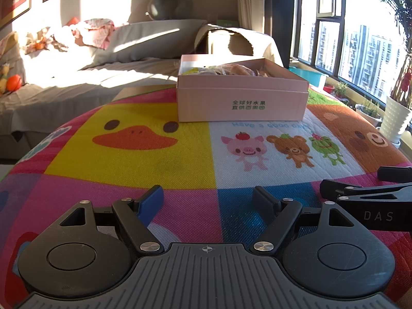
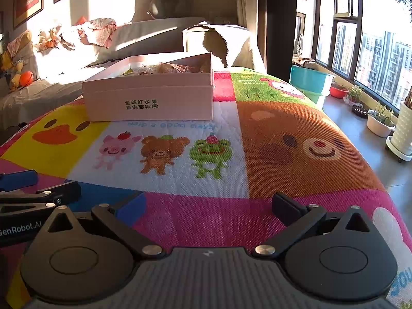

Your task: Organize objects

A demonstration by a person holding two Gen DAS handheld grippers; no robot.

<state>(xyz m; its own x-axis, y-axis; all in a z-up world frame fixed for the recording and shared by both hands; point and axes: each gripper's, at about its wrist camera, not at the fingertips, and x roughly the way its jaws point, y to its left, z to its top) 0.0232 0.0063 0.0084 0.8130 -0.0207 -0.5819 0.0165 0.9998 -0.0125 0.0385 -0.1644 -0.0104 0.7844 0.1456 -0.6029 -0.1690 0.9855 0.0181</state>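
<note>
From my left wrist, my left claw [image 1: 208,200] hangs low over the near end of the bench [image 1: 185,172], its two fingers spread wide with nothing between them; one pad [image 1: 150,204] shows blue. The bench is covered by a cartoon mat [image 1: 154,159] of bright patches: a yellow duck face, a white panel with pig, bear and frog, an orange bear face. At the far end stands a pink cardboard box [image 1: 242,103], open-topped, its long axis running left to right across my view, the long side with green printed characters facing me. Inside lie wrapped items I cannot make out. The box sits well apart from my claw. At the right edge my right claw [image 1: 365,193] pokes in, just beside mine. Behind the bench is a grey sofa [image 1: 144,41] in sunlight.

From my right wrist, my right claw [image 2: 208,209] is likewise spread wide and empty, low over the pink strip of the mat [image 2: 296,141]. The pink cardboard box [image 2: 152,103] sits far and to the left, its printed long side facing me, long axis across the view but skewed slightly. My left claw [image 2: 33,193] shows at the left edge. To the right, potted plants [image 2: 381,121] line the window [image 2: 386,49].
</note>
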